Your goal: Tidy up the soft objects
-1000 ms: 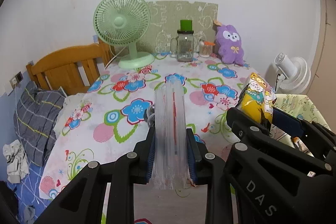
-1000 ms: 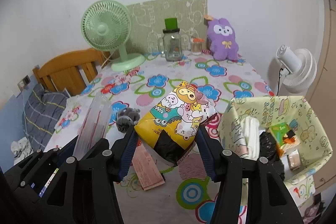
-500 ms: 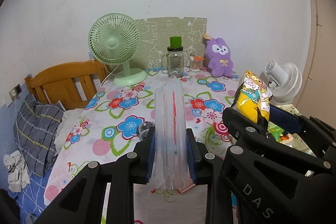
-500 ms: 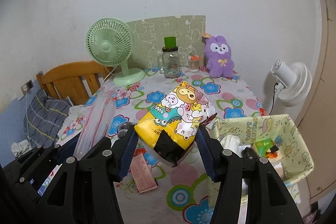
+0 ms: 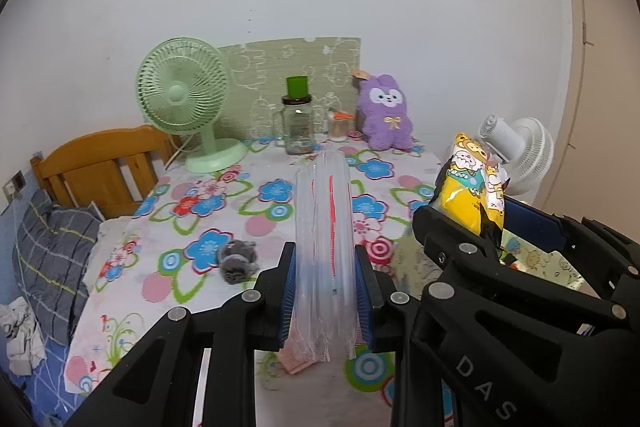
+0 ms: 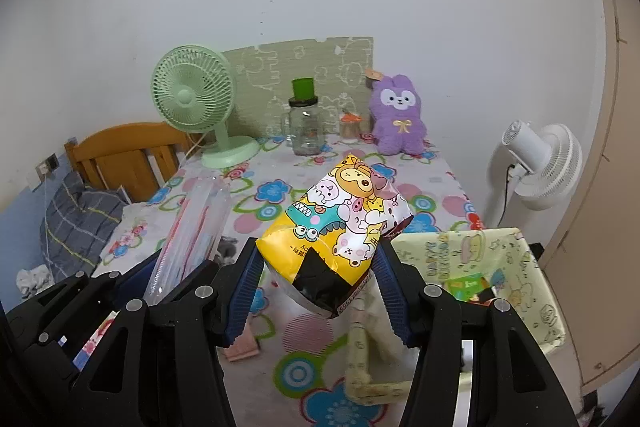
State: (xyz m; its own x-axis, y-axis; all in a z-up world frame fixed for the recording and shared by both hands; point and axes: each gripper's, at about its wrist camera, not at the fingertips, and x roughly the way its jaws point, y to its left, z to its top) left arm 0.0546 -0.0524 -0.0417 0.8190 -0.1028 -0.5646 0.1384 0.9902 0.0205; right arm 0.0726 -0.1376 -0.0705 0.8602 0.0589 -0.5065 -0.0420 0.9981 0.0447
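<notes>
Flowery cloth covers the table (image 5: 280, 195). Beside it sits my basket (image 6: 532, 291). My right gripper (image 6: 316, 275) squeezes a puffy, crinkly snack bag (image 6: 340, 223) low down. My left gripper (image 5: 325, 291) pinches a light, bendy straw pack (image 5: 324, 227) near its bottom.

Clear plastic pack (image 5: 325, 247) with red stripe, upright, clamped off the table. Yellow cartoon snack bag (image 6: 340, 227), puffy, tilted, also held aloft. Grey fuzzy item (image 5: 237, 259) lies on tablecloth.
</notes>
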